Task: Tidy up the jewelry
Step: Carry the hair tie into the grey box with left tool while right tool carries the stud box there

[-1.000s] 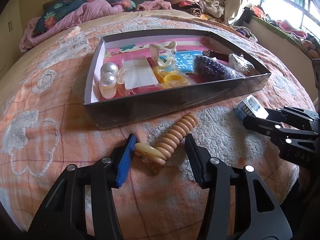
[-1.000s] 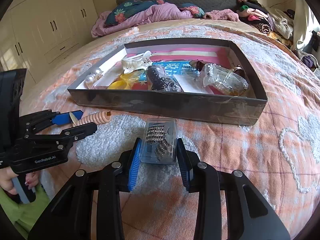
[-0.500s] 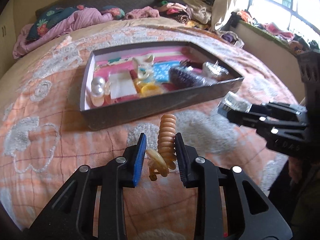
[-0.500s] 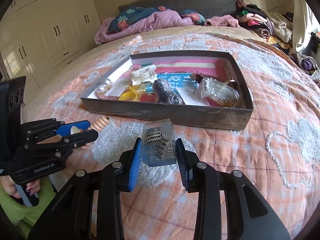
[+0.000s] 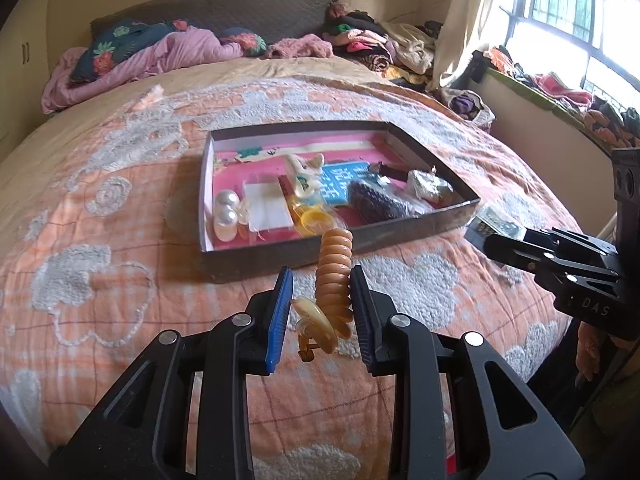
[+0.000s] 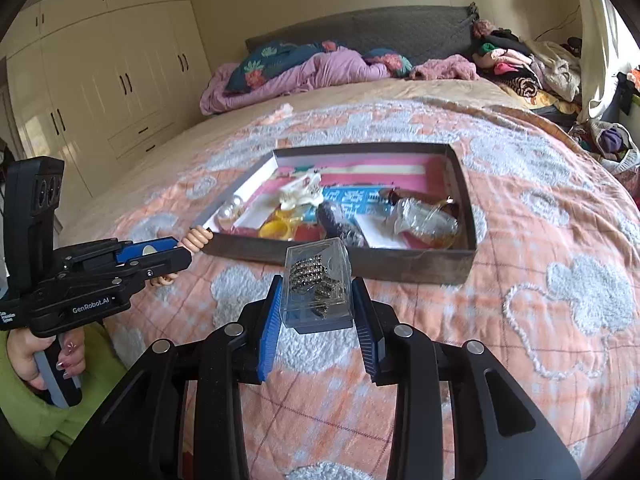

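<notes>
My left gripper (image 5: pixel 320 300) is shut on a tan ribbed hair clip (image 5: pixel 333 276) and holds it above the bedspread, in front of the dark shallow box (image 5: pixel 340 242). My right gripper (image 6: pixel 316 304) is shut on a small clear plastic case (image 6: pixel 318 286) with dark studded jewelry inside, held above the bed near the box's front wall (image 6: pixel 400 262). The box holds pearl balls (image 5: pixel 225 210), a white claw clip (image 6: pixel 300 194), yellow rings (image 6: pixel 280 230), a blue card and clear packets. Each gripper shows in the other's view, the right (image 5: pixel 496 246) and the left (image 6: pixel 176 254).
The orange quilted bedspread (image 5: pixel 100 240) covers the bed. Pink bedding and pillows (image 6: pixel 296 70) lie at the headboard, a clothes pile (image 5: pixel 380 46) at the far right. White wardrobes (image 6: pixel 100 80) stand to the left, a window ledge (image 5: pixel 560 100) to the right.
My left gripper closed on the hair clip and lifted it off the bedspread. My right gripper rose with the clear case. Both pulled back from the box.
</notes>
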The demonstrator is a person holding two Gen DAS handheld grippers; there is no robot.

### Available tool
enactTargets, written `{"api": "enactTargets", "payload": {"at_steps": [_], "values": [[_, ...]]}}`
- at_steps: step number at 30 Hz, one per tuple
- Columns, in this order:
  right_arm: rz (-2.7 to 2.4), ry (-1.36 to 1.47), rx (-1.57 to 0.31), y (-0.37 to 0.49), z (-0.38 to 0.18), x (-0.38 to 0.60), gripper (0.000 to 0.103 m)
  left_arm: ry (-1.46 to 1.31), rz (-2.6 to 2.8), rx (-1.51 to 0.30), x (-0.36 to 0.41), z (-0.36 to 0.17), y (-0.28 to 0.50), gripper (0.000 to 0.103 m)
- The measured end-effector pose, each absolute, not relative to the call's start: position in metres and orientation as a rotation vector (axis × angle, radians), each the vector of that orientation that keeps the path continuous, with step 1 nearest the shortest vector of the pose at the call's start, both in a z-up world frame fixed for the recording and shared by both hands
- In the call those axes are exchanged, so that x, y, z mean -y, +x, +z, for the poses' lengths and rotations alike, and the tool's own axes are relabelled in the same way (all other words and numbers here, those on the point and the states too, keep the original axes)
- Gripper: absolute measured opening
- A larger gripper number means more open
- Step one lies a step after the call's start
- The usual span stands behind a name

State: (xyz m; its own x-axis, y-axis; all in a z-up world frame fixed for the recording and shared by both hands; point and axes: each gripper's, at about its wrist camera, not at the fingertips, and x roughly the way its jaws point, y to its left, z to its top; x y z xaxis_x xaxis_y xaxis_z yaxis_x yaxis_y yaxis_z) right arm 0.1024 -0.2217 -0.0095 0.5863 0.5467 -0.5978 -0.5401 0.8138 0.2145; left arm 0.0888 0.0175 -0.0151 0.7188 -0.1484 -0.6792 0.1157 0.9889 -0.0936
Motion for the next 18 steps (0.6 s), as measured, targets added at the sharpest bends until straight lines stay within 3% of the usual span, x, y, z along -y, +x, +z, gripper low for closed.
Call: {"api": "enactTargets", "payload": {"at_steps": [18], "values": [[0.580, 0.026, -0.612, 0.117, 0.016, 0.234, 0.032, -0.065, -0.122, -0.703, -0.020, 0.004, 0.120, 0.022]]}}
